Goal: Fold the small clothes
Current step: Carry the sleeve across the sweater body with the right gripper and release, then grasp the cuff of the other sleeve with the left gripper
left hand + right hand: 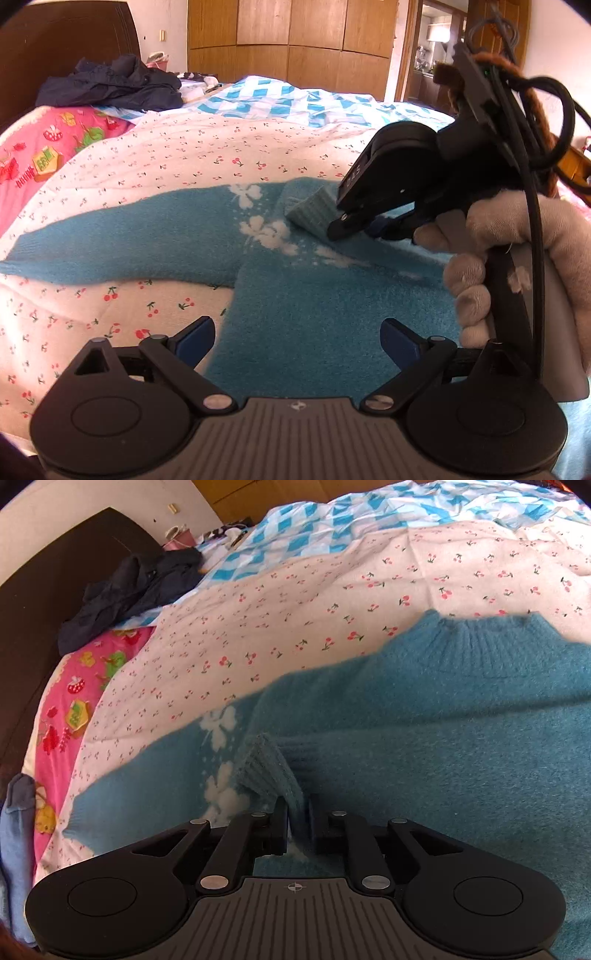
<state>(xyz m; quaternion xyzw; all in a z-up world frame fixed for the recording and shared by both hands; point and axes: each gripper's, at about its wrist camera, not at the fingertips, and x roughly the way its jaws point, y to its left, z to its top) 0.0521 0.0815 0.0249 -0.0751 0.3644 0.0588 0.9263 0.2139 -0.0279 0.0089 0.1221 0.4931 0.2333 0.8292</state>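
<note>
A small blue knit sweater (pixel 303 314) with white flower marks lies flat on a cherry-print sheet (pixel 177 155). One sleeve (pixel 122 236) stretches out to the left. My left gripper (pixel 297 341) is open and empty, low over the sweater's body. My right gripper (pixel 297 821) is shut on the ribbed cuff (pixel 273 771) of the other sleeve, which is folded across the sweater's body (pixel 443 768). In the left wrist view the right gripper (pixel 369 225) holds the cuff (pixel 314 210) near the white flowers. The ribbed collar (pixel 484 646) lies at the far side.
A dark navy garment (pixel 114 83) lies heaped near the headboard (pixel 55 44). A pink printed pillow (pixel 48 147) is at the left, a blue checked quilt (pixel 295 99) behind. A light blue cloth (pixel 16 849) lies at the bed's left edge. Wooden wardrobes (pixel 288 40) stand behind.
</note>
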